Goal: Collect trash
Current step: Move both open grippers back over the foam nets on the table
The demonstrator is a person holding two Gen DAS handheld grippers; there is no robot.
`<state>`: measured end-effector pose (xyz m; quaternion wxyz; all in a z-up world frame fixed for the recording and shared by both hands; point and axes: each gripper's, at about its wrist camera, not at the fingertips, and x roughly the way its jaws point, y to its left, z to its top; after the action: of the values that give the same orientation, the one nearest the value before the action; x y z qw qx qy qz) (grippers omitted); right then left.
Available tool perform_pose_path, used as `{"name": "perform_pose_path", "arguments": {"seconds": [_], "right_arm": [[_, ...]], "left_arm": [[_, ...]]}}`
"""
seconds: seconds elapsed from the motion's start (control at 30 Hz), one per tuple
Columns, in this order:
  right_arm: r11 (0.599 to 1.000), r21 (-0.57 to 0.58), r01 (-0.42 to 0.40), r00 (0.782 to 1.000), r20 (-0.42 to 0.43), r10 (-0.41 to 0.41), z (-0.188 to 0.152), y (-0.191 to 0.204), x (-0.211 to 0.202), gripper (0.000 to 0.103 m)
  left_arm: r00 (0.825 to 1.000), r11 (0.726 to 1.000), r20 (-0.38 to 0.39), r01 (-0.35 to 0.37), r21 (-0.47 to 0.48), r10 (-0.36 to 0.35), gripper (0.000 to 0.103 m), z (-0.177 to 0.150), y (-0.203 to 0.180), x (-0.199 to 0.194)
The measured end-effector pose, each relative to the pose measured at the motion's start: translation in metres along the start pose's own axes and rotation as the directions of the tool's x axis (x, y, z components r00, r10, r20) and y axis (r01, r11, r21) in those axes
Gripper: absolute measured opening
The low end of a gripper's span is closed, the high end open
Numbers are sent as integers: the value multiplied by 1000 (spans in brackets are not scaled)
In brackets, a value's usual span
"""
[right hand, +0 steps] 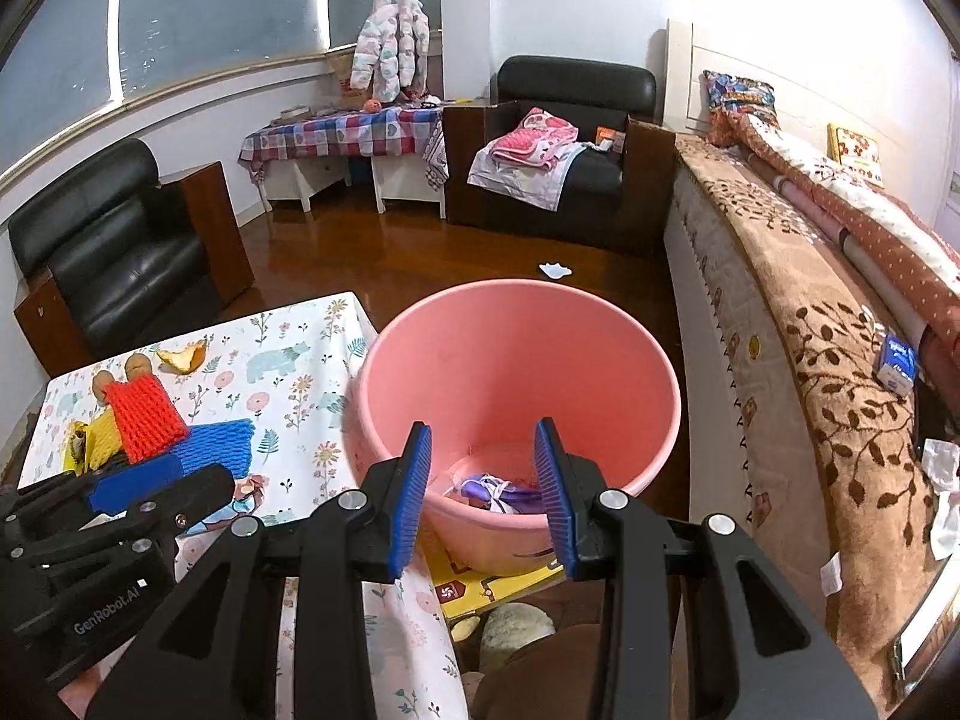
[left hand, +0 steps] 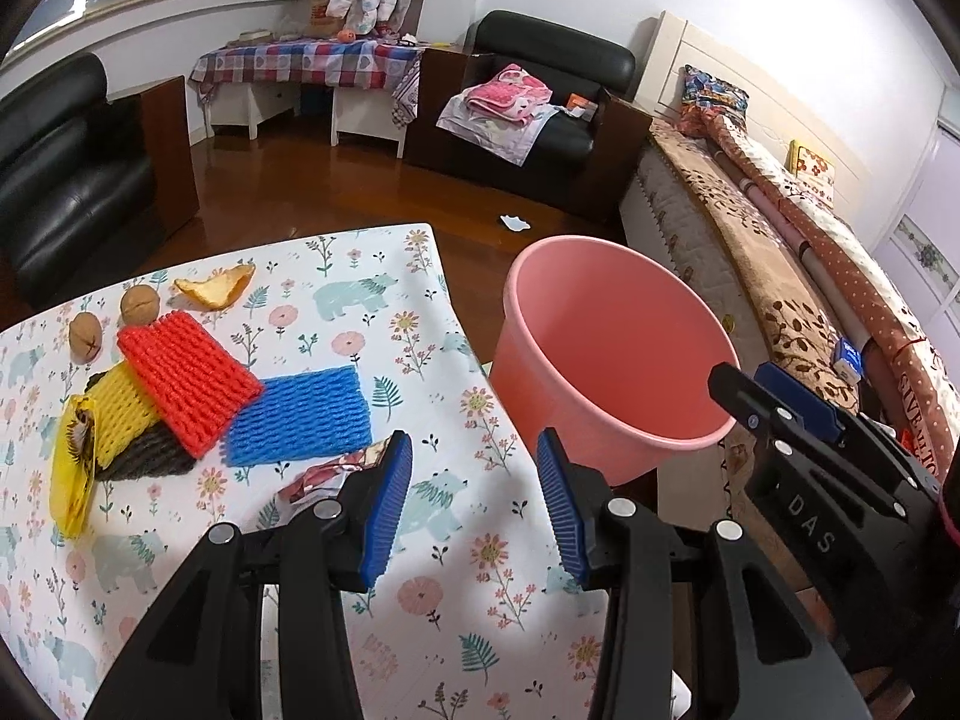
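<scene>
Jaws of both grippers gape empty; right gripper (right hand: 483,495) above pink bucket (right hand: 654,372) holding, seemingly, wrappers (right hand: 492,489).

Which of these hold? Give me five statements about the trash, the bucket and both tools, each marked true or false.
1. The pink bucket is empty. False: a purple wrapper lies at its bottom.
2. The red foam net lies partly over the blue foam net. True.
3. The left tool grips a wrapper. False: its jaws stand open and empty, and the crumpled wrapper lies on the table beside it.
4. Two walnuts lie near the orange peel. True.
5. The right tool is open and empty, with the bucket in front of it. True.
</scene>
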<state>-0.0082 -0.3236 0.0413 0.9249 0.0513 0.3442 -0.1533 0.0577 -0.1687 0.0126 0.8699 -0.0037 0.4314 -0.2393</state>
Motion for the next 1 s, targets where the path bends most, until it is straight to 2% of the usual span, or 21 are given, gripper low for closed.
{"name": "perform_pose_path", "arguments": {"seconds": [1.0], "right_arm": [[999, -48, 8, 1000, 7, -7, 0, 22, -12, 37]], "left_arm": [[1000, 1000, 15, 13, -20, -13, 43, -11, 9, -20]]}}
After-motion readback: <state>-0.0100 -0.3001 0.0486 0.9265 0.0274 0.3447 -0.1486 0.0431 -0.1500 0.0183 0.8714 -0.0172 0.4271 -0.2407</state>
